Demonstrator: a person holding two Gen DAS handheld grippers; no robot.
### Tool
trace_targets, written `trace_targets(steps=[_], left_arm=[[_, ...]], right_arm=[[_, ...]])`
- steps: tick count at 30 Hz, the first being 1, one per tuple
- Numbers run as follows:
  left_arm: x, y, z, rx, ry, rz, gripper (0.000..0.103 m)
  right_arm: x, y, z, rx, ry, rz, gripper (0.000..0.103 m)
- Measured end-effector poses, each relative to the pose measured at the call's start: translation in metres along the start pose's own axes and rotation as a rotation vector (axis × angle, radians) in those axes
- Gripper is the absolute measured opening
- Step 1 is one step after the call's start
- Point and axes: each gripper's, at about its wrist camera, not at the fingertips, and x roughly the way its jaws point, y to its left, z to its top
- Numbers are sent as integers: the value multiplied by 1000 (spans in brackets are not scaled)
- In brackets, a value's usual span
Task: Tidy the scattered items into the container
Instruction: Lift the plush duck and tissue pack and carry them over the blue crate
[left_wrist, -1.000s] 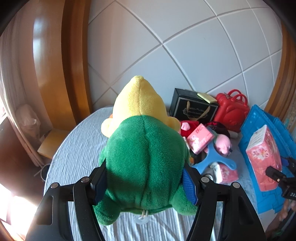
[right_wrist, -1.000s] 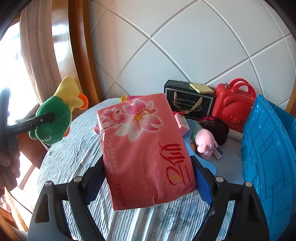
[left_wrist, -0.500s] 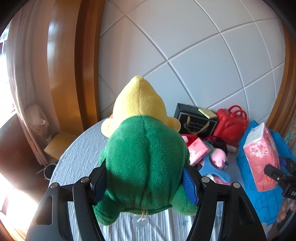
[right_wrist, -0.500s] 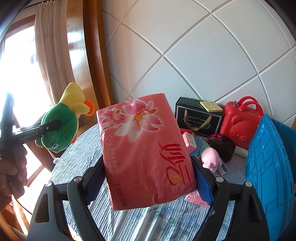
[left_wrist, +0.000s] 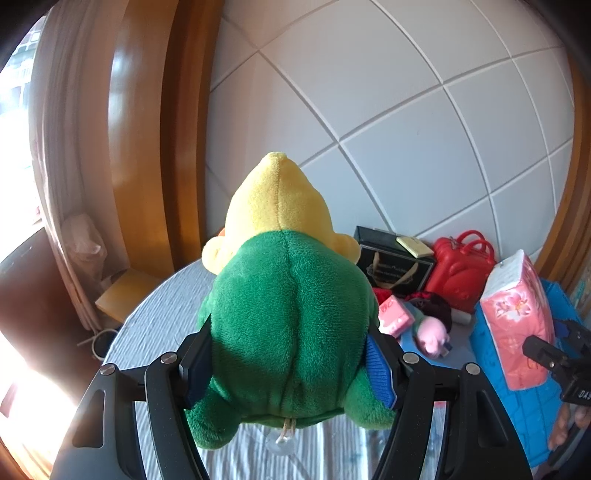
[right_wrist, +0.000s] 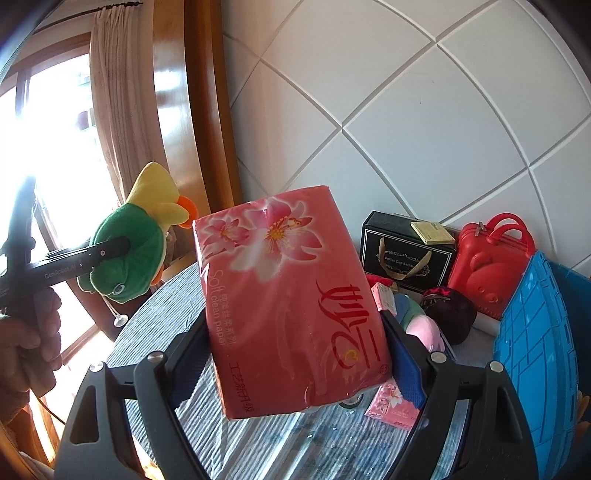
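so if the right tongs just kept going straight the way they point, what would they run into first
Probably the clutter at the back of the table: the pink plush and dark pouch, then the black gift box at the wall. The tissue pack held in the right tongs would arrive first. Depth is hard to judge.

Each gripper, the left gripper (left_wrist: 290, 363) and the right gripper (right_wrist: 295, 360), is a matte black plastic frame with two broad, flat arms pierced by rounded triangular cut-outs, joined by linkages whose pivots carry small silver round-headed screws. The fingers (left_wrist: 380, 363) end in blue ribbed pads on black backing plates. Seen from the right wrist, the left gripper's slim black finger bears small white lettering along its side, above a black handle wrapped by the person's hand (right_wrist: 31, 328); in the left wrist view the right gripper's near end shows a few white letters at the right edge.
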Motion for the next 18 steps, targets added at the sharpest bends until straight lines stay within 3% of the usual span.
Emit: trace_targets(steps=[18], left_arm=[[-9, -63, 15, 31, -33, -25, 69]], right_arm=[[-50, -51, -4, 56, -52, -49, 85]])
